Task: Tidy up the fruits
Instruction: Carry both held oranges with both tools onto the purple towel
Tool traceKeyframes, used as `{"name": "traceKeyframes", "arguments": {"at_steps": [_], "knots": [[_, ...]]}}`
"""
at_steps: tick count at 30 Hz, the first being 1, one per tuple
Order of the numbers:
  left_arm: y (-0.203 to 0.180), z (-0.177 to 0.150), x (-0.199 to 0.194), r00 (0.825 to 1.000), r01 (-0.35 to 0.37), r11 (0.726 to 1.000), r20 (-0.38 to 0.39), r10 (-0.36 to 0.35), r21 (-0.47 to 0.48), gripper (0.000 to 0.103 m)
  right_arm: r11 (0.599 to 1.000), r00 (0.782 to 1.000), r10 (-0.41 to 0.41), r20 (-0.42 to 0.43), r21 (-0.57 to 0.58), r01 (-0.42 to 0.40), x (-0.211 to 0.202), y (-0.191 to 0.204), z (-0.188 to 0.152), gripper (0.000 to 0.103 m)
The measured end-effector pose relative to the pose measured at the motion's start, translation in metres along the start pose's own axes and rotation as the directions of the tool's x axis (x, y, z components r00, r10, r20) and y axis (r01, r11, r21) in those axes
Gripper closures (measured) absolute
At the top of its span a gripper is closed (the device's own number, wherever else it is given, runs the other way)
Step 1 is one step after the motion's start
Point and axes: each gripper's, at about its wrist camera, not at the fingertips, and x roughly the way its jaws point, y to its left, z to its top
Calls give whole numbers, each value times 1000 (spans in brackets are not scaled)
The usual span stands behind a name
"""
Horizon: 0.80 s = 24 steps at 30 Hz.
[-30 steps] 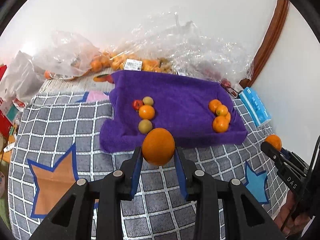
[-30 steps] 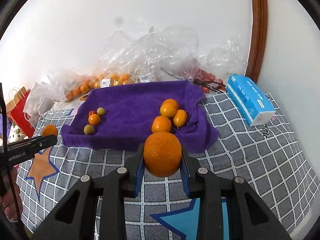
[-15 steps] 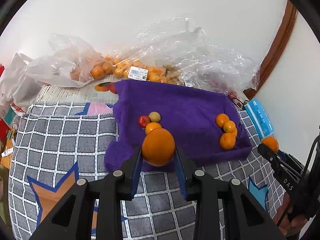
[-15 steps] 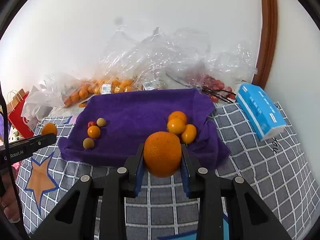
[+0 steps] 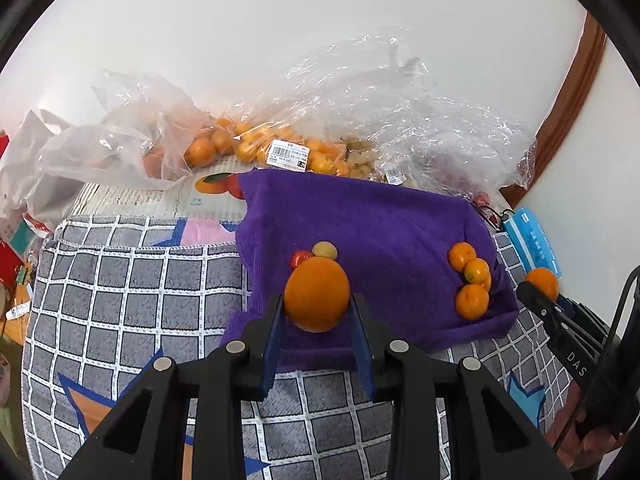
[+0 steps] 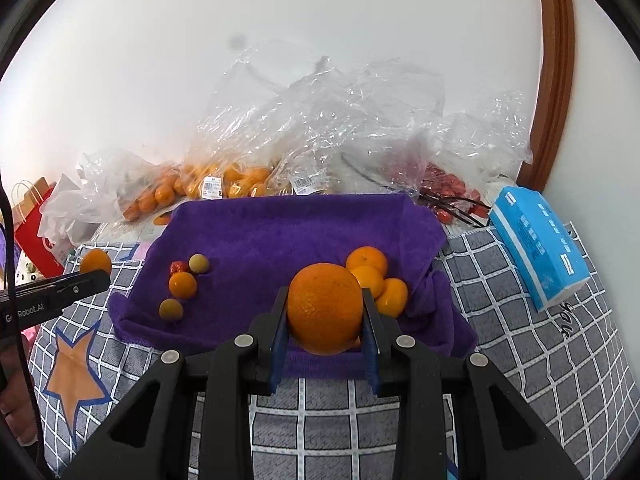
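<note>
**Two oranges carried in toward the purple towel**

Seen nearest in each wrist view: black fingers (image 5: 276,340) with blue pads. Left gripper (image 5: 318,322) clamped narrow on an orange (image 5: 317,295), pads pressed to both its sides. Right gripper (image 6: 325,326) likewise closed hard on a larger orange (image 6: 325,308). Both fruits held clear above the near edge of the purple towel (image 6: 280,232), neither yet set down.

Just beyond, on the towel: at the left, a small mixed group (image 6: 182,284) of one red, one orange and two yellowish fruits; at the right, a tight cluster of mandarins (image 6: 376,280), touching one another. Spread beneath, a grey checked cloth with orange and blue stars (image 6: 520,340) covering the worktop. Off to the right, a blue tissue pack (image 6: 536,244), apart from the towel.

Farthest back, against the white wall: crumpled clear plastic bags (image 6: 320,128) with more oranges and red fruit inside.

Judged to be the carry-and-place step. Called for next: lowering each orange onto bare towel beside its own kind, presumably near the mandarins, then easing the fingers apart slowly enough to stop a round fruit rolling off the edge.
</note>
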Motion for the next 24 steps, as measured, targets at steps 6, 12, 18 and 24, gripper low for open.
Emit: {"name": "traceKeyframes", "arguments": {"at_steps": [6,12,18,24], "knots": [[3,8,4,1000,-7,1000,-2,7,-4,72,1000,1000,0,18,2,0,4,-4,9,71],[1,17,6,1000,-25,1000,8,25,7,72,1000,1000,-11,24,3,11,12,-11,21,71],[-4,24,12,999,-32,999,3,32,16,72,1000,1000,-2,26,3,2,22,-15,27,71],[-7,27,22,999,-33,999,-11,33,20,72,1000,1000,13,17,1,-13,34,-14,29,71]]}}
